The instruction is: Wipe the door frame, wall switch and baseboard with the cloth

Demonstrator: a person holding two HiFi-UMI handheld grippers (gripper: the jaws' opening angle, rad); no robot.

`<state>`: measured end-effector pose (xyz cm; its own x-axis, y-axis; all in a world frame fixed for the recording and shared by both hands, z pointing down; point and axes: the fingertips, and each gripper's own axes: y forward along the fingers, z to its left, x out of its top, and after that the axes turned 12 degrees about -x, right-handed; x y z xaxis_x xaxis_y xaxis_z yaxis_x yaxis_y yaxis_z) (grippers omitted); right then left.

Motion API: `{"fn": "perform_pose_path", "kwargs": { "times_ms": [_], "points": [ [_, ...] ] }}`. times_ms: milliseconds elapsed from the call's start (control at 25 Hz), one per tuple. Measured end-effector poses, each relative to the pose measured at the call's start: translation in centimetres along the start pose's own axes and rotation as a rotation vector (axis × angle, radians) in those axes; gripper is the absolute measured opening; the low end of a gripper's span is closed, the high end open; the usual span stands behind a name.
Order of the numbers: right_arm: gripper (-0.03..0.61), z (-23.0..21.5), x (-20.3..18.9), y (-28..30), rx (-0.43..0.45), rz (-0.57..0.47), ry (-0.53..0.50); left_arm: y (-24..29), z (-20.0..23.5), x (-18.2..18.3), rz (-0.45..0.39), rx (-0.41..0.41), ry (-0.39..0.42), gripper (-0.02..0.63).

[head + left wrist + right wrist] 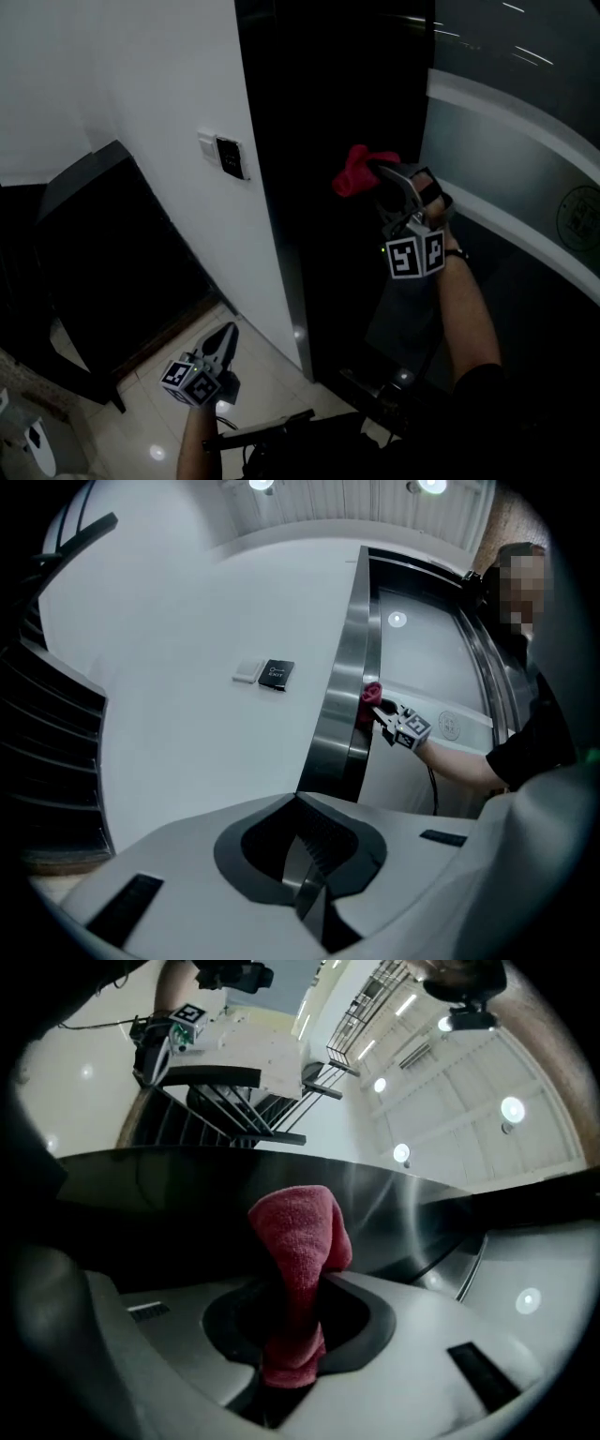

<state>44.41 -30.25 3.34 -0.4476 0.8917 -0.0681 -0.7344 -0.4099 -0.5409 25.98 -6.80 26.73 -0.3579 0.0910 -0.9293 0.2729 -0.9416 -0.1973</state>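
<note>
A red cloth (357, 170) is pinched in my right gripper (386, 178), which is raised against the dark door frame (319, 141). In the right gripper view the cloth (298, 1269) stands up out of the shut jaws, its top against the shiny metal frame (187, 1194). From the left gripper view the cloth (370, 694) and right gripper (384, 714) sit at the steel frame (347, 696). A wall switch (231, 157) with a white plate beside it is on the white wall, left of the frame. My left gripper (223, 339) hangs low over the floor, jaws shut, holding nothing.
A dark cabinet or panel (103, 253) stands against the wall at left. A frosted glass panel (525, 159) lies right of the frame. Pale floor tiles (272, 384) show below, with a dark object (272, 431) near my feet.
</note>
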Motion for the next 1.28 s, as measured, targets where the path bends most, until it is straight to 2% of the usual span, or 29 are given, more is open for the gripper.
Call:
{"fn": "perform_pose_path", "kwargs": {
  "times_ms": [80,160,520,800,1280],
  "points": [
    [0.084,-1.2,-0.6,1.8,0.003,0.024,-0.036,-0.2,0.1,0.6,-0.038,-0.017,-0.006,-0.014],
    [0.084,-0.4,-1.1,2.6,0.034,0.043,-0.055,-0.7,0.4,0.9,-0.053,-0.012,-0.007,-0.014],
    [0.084,6.8,-2.3,-0.1,0.14,0.092,-0.005,-2.0,1.5,0.3,0.01,0.04,0.04,-0.014],
    [0.084,10.9,-3.1,-2.8,0.206,0.119,0.006,-0.8,0.5,-1.8,0.077,-0.005,0.063,-0.012],
    [0.084,15.7,-3.5,-5.9,0.26,0.165,0.044,-0.6,0.4,-3.4,0.113,-0.011,0.032,-0.014]
  ]
}}
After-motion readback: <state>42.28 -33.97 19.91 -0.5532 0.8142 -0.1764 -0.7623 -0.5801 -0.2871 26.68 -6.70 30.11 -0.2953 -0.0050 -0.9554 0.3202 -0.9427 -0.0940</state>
